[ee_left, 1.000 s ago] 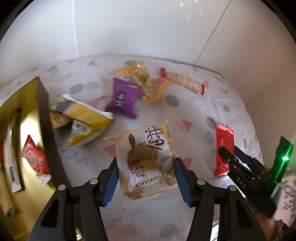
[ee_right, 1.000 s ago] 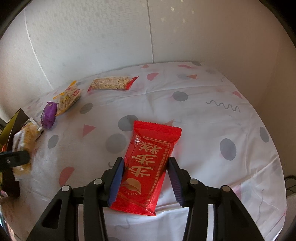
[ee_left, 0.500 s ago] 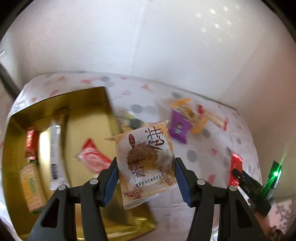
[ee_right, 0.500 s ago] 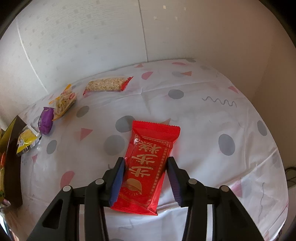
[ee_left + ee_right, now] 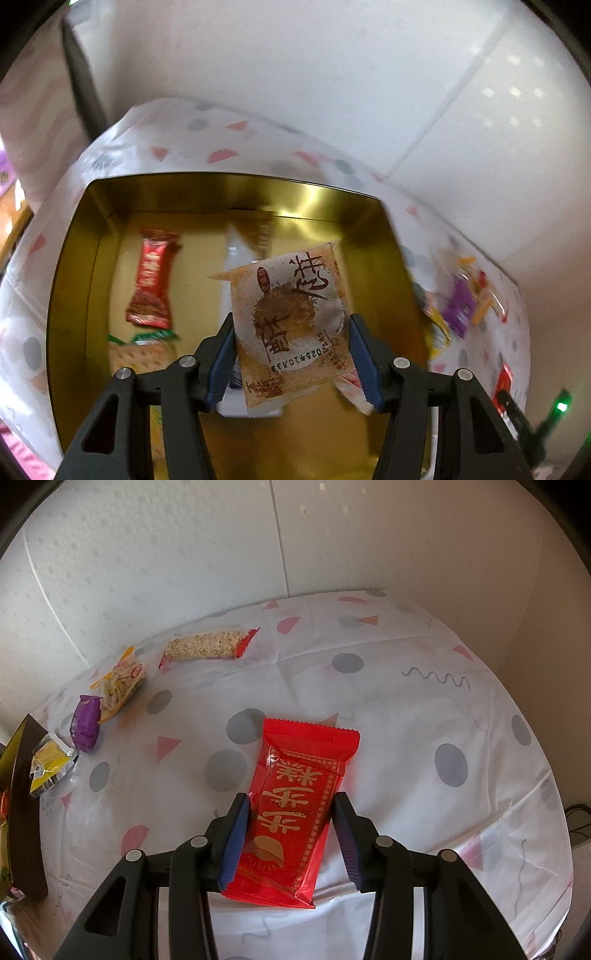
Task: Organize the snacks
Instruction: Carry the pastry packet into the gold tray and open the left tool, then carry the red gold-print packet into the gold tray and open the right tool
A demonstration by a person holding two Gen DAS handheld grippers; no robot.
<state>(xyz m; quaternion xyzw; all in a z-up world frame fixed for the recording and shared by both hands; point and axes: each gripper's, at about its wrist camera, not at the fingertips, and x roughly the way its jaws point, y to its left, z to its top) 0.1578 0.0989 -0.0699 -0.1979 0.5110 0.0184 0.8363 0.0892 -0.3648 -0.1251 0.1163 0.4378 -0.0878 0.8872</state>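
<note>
Left gripper (image 5: 291,354) fingers clamped the beige packet (image 5: 291,325) mid-frame over the gold tin (image 5: 236,192), release due next; right gripper (image 5: 291,834) fingers clamped the red packet (image 5: 295,812) on the bench (image 5: 406,701).

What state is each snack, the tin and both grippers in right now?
Left gripper: shut on the beige packet.
Beige packet: held above the gold tin.
Gold tin: open, snacks inside.
Right gripper: shut on the red packet.
Red packet: gripped, lying on the tablecloth.
</note>
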